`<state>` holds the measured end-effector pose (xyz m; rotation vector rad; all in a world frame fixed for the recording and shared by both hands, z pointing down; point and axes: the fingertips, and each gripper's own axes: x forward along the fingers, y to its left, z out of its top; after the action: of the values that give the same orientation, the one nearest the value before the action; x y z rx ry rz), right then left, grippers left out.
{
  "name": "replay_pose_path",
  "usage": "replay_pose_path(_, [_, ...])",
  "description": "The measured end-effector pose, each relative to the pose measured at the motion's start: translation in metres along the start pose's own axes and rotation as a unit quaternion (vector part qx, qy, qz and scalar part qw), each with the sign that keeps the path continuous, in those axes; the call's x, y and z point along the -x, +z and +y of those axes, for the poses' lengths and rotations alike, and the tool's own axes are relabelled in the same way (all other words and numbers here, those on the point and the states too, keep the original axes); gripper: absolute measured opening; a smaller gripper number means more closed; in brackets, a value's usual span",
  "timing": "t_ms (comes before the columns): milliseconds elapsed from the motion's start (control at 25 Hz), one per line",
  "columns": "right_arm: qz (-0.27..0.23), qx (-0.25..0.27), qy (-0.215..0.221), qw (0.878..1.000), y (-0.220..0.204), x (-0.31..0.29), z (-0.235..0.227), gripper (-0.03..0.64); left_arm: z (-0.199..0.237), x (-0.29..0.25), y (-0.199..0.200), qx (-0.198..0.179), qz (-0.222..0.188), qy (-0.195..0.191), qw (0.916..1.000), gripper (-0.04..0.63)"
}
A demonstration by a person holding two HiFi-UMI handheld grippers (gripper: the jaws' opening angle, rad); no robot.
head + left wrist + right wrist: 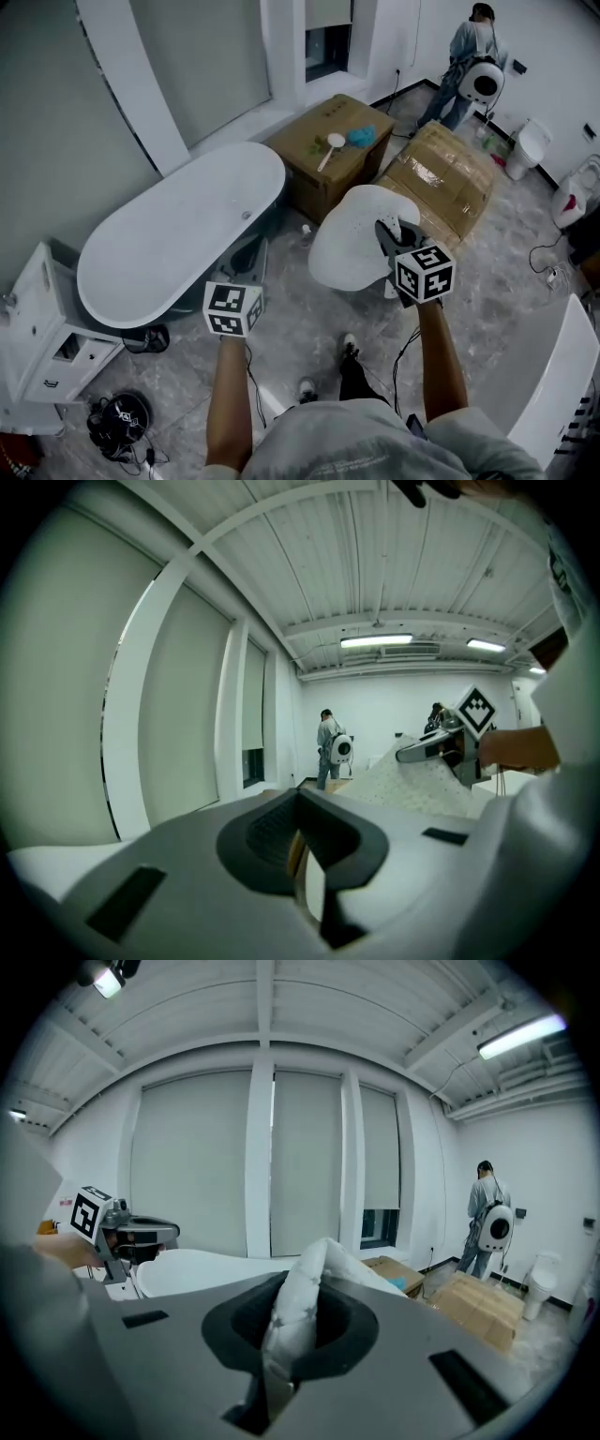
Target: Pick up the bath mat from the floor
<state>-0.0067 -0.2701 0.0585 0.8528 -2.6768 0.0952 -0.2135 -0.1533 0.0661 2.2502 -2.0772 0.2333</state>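
Your right fingers are clenching just one bunched fold of the bath mat, hanging clear of the floor, while your left fingers are sitting pinched together empty, so its weight may be working that fold loose.

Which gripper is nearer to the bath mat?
Right. The right gripper is clamped on the bath mat; the left gripper hangs apart from it, off to its left, near the bathtub.
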Motion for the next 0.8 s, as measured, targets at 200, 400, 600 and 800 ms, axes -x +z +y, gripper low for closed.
replay_pose_path(200, [-0.025,0.013,-0.023,0.999,0.021,0.041,0.030,0.031,-0.001,0.043,0.019,0.004,-0.023,-0.001,0.9997,0.011])
replay_pose_path(400, [-0.049,0.014,-0.036,0.998,0.036,0.079,0.047,0.031,-0.014,0.076,0.028,-0.017,-0.028,-0.006,0.9994,0.011])
replay_pose_path(600, [-0.067,0.037,-0.036,0.996,0.056,0.106,0.071,0.031,-0.021,0.100,0.053,-0.067,-0.038,-0.004,0.9970,0.011])
replay_pose_path(800, [-0.076,0.057,-0.034,0.995,0.065,0.127,0.092,0.031,-0.038,0.118,0.081,-0.106,-0.061,-0.017,0.9924,0.011])
